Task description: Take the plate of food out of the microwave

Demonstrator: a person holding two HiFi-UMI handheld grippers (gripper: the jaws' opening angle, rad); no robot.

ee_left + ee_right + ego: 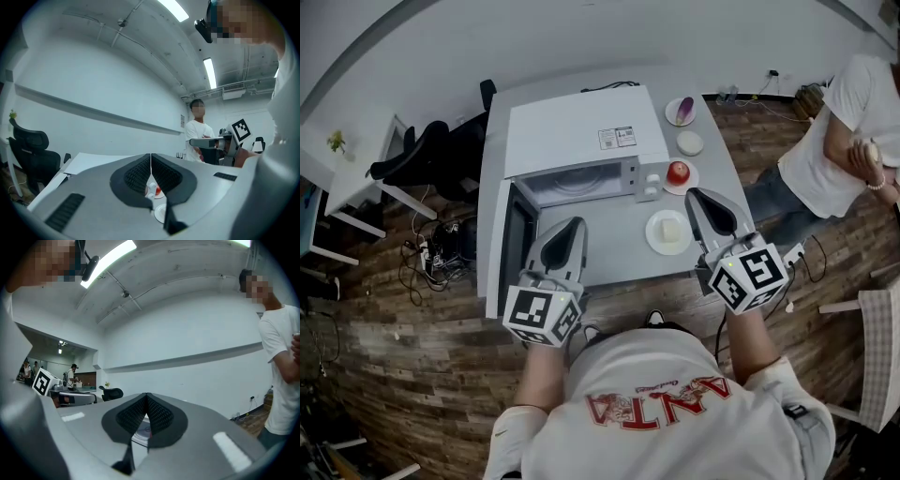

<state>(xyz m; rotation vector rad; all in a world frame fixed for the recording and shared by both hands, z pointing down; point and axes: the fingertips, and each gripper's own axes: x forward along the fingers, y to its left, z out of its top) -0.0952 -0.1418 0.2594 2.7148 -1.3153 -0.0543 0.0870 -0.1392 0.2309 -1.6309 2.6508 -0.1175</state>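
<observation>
Head view steeply down onto table (619,246), gripper views low, facing forward (slightly upward), sharing bystander (199,136)

Right claw (146,395), jaws pressed together, white-shirted person (280,376) at right, ceiling light (110,261) above

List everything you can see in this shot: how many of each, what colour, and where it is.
table: one, grey, centre
microwave: one, white, door open, on the table's left half
white-food plate: one, white, on the table by the right gripper
red-fruit plate: one, white, just right of the microwave
small dish: one, white, behind the red-fruit plate
purple-food plate: one, white, far right corner of the table
chair: one, black, left of the table
bystander: one, white T-shirt, far right
floor: brown wood, all round
left gripper: one, grey, shut, empty, before the open door
right gripper: one, grey, shut, empty, beside the white-food plate
</observation>
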